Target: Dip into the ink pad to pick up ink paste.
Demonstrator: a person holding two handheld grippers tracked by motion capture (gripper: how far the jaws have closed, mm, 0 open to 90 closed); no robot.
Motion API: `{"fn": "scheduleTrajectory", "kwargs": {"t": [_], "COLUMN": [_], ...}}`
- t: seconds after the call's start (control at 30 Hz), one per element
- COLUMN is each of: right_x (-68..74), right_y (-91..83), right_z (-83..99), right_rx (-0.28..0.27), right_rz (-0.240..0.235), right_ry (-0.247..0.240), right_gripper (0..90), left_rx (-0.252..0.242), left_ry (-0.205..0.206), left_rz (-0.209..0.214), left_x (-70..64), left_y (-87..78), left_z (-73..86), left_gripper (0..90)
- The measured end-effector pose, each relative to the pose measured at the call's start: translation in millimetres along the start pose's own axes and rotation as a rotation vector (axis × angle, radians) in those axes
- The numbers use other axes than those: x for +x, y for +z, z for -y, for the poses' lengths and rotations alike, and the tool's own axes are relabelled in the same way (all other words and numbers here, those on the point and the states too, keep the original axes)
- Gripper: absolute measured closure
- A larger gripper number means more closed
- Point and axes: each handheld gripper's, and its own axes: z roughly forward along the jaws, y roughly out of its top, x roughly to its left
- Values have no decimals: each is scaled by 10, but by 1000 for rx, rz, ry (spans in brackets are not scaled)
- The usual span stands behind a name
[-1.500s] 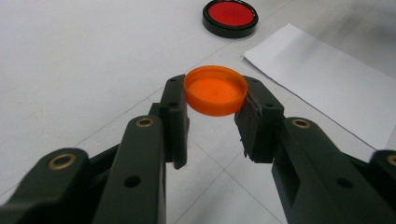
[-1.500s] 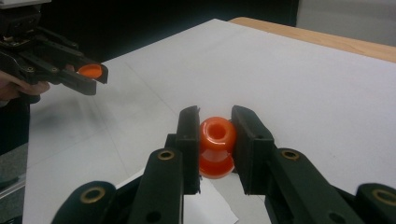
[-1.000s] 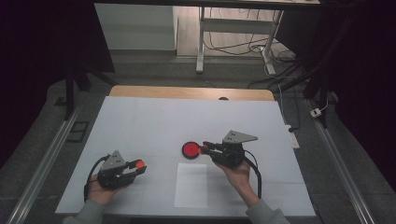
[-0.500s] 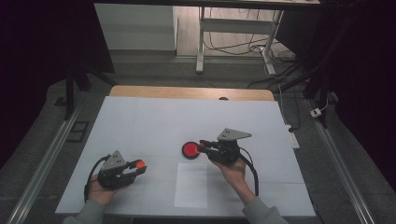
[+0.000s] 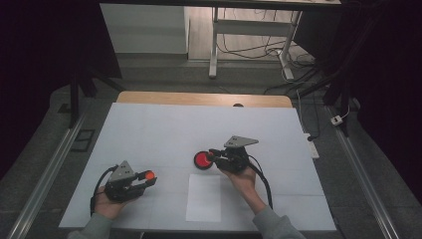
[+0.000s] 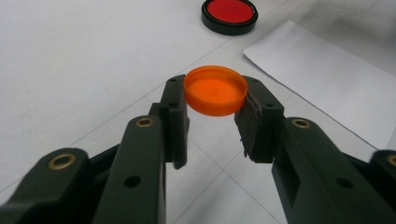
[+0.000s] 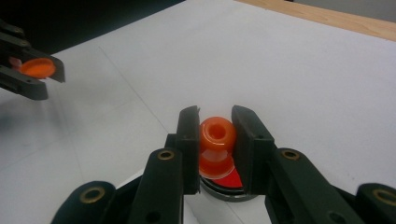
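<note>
My left gripper [image 6: 214, 87] is shut on a shallow orange cap [image 6: 215, 90], held level just above the table; in the high view this gripper [image 5: 144, 180] and the cap [image 5: 148, 175] are at the front left. My right gripper [image 7: 216, 116] is shut on a small orange tube-shaped piece [image 7: 217, 135] whose round opening faces the camera. Directly under it lies a red disc with a black rim [image 7: 231, 181]. In the high view the right gripper [image 5: 213, 154] reaches over the red disc [image 5: 201, 160] at mid-table.
A white paper sheet [image 5: 204, 197] lies near the front edge between the two hands, its corner also in the left gripper view [image 6: 327, 79]. The white table top [image 5: 164, 129] has a wooden strip [image 5: 199, 98] along its far edge.
The right gripper has shifted a little to the left, its jaws now over the red disc. The left gripper and its orange cap have stayed put.
</note>
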Motion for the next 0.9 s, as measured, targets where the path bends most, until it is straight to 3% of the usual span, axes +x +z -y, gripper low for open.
{"fn": "scheduleTrajectory", "kwargs": {"t": [0.9], "right_x": [-90], "right_y": [341], "right_z": [-5], "right_rx": [65], "right_rz": [46], "right_ry": [-40], "right_gripper": [722], "left_rx": [12], "left_ry": [2], "left_rz": [6], "left_x": [-8], "left_y": [35], "left_z": [-1], "left_gripper": [648]}}
